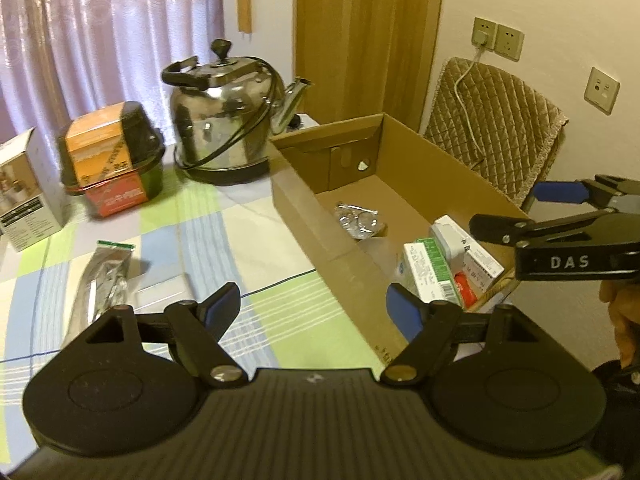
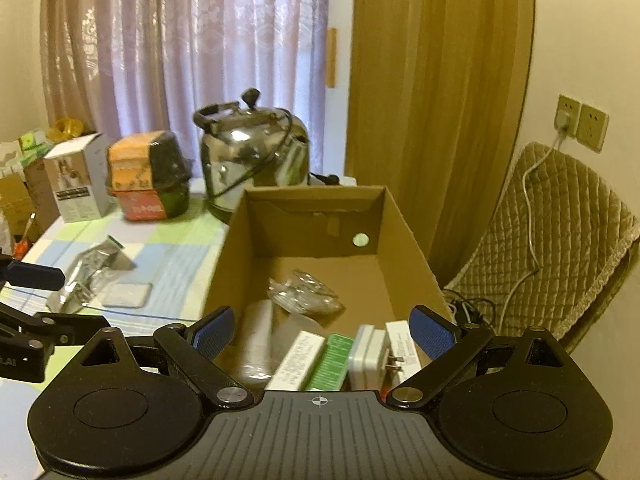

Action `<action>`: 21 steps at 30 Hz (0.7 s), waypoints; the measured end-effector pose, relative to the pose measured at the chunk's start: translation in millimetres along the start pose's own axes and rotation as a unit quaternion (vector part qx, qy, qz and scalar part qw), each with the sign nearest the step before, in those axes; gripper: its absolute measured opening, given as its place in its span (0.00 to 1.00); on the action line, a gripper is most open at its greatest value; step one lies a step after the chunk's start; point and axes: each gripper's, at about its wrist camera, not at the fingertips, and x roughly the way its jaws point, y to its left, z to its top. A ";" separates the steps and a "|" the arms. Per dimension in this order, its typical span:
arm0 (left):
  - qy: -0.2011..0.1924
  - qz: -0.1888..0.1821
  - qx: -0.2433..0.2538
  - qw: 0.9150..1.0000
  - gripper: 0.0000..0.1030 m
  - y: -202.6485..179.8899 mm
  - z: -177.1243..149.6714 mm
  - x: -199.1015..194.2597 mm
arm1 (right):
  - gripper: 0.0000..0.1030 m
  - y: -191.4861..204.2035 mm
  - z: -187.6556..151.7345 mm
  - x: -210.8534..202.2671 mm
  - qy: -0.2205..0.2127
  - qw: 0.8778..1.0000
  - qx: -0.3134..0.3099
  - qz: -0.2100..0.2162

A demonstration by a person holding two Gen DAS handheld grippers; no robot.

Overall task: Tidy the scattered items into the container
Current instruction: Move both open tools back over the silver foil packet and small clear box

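Our left gripper point(image 1: 314, 306) is wide and holds nothing. Our right gripper point(image 2: 324, 330) is wide too, over the cardboard box point(image 2: 236, 248). Small boxes point(image 2: 316, 356) lie inside, partly hidden by our tool. A shiny packet point(image 1: 106, 276) and a blurry clear bag point(image 1: 166, 290) wait on the table point(image 1: 248, 240).

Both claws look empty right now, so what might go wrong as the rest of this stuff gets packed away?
1. The silvery packet and the flat clear pouch beside it lie flat on the tablecloth; the open left gripper might pinch cloth or slip off.
2. The box sits near the table's edge; a nudge from the right gripper could shift it.
3. The kettle, its cord draped over it, stands close by.
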 end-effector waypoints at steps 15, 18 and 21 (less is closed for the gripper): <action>0.010 0.074 -0.037 0.996 0.88 58.0 -47.8 -71.9 | 0.96 78.6 2.1 -44.5 -0.023 0.997 -0.044 0.064; 0.013 0.096 -0.044 0.994 0.93 71.8 -58.8 -86.2 | 0.96 95.0 0.0 -49.3 -0.022 0.996 -0.047 0.079; 0.015 0.114 -0.049 0.992 0.96 83.8 -67.5 -98.7 | 0.96 110.1 -1.5 -52.9 -0.020 0.994 -0.051 0.092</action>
